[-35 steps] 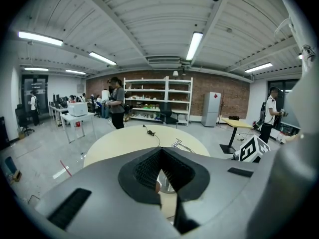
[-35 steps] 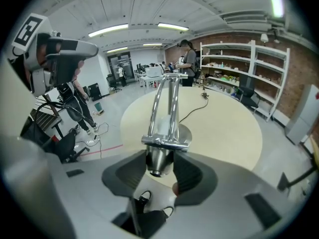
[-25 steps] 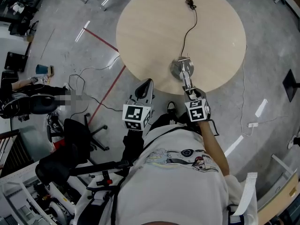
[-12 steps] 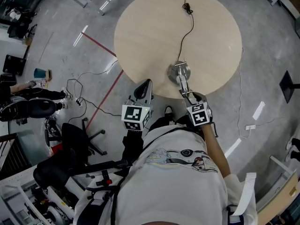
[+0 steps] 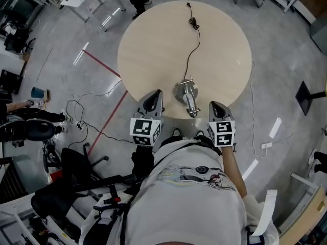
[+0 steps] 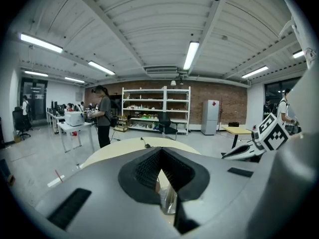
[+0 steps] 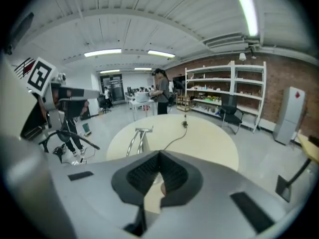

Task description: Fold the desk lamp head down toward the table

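Near table (image 5: 148, 40) edge, chrome desk lamp (image 5: 186, 93), cord (image 5: 191, 47) trailing, left tool (image 5: 155, 94) and right tool (image 5: 215, 105) clenched empty

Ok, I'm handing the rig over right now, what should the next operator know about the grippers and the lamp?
Left gripper: shut, empty, by the table near edge, left of the desk lamp.
Right gripper: shut, empty, right of the lamp, not touching it.
Lamp: stands near that edge, cable running to the far side.
Done: cannot tell; its arm looks raised in the right gripper view.
Left: confirm the fold, finish it if needed.
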Tool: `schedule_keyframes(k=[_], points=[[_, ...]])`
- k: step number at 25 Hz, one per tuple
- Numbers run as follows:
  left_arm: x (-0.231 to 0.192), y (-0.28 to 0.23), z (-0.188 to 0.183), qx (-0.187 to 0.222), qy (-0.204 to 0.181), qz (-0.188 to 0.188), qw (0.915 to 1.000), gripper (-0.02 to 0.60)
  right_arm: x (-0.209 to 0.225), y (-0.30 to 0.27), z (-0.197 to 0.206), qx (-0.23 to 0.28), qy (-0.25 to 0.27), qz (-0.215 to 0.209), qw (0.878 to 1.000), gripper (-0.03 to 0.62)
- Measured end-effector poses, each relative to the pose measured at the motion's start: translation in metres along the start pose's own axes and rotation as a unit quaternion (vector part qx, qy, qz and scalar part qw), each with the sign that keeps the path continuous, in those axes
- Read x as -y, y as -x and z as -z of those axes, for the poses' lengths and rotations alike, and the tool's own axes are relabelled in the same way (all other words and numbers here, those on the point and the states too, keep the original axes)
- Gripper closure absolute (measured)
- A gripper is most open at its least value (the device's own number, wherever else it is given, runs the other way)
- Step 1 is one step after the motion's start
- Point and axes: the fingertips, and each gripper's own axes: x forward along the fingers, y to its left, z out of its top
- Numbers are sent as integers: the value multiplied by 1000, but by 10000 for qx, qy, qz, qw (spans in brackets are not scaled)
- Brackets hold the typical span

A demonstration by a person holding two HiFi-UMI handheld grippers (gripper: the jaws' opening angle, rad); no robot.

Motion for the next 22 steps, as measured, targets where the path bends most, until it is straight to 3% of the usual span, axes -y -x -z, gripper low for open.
schedule_keyframes(k=[5,10,22], points=[[7,-7,-12,4,-29,128,9999,578,3,25,-64,833,20,58,9965,588],[11,-7,-23,51,-119,163,9998,578,12,47,-104,1402,24,134,9900,588],[9,7,-39,303,-220,-37,9993,578,22,69,-124,1719,123,262,9847,588]])
